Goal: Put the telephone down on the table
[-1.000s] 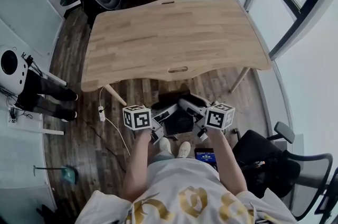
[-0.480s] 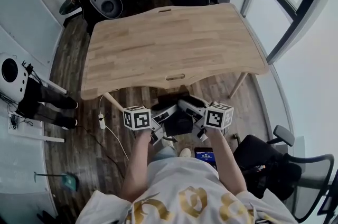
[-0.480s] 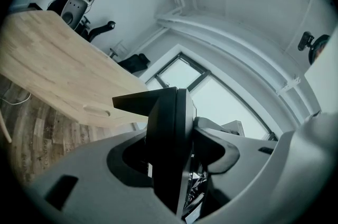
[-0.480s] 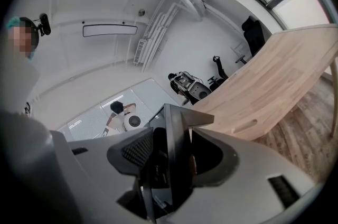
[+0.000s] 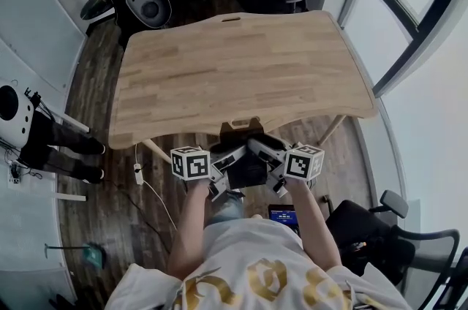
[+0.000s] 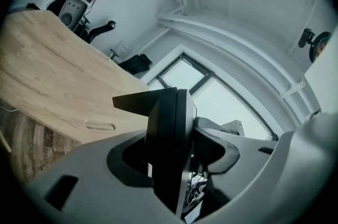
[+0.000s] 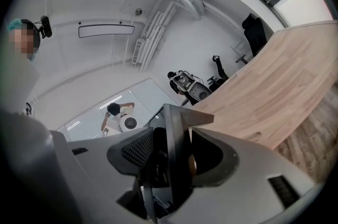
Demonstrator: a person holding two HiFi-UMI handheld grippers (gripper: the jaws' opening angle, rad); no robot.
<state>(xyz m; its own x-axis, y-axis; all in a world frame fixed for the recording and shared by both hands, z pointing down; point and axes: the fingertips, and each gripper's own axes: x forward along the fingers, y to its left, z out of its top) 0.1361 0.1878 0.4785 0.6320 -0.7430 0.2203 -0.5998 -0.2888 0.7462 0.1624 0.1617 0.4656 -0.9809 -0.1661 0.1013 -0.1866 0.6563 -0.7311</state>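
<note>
Jaws of left gripper (image 5: 224,165) and right gripper (image 5: 270,161) clamp the black telephone (image 5: 247,169) (slab-like).

telephone (image 5: 246,168) – held between left gripper (image 5: 221,171) and right gripper (image 5: 272,167), now just beside the near edge of the table (image 5: 234,60), earlier well short of it | floor (image 5: 110,177) strip between telephone and table nearly gone in head view | edge cutout (image 5: 246,124) now right ahead of telephone
</note>
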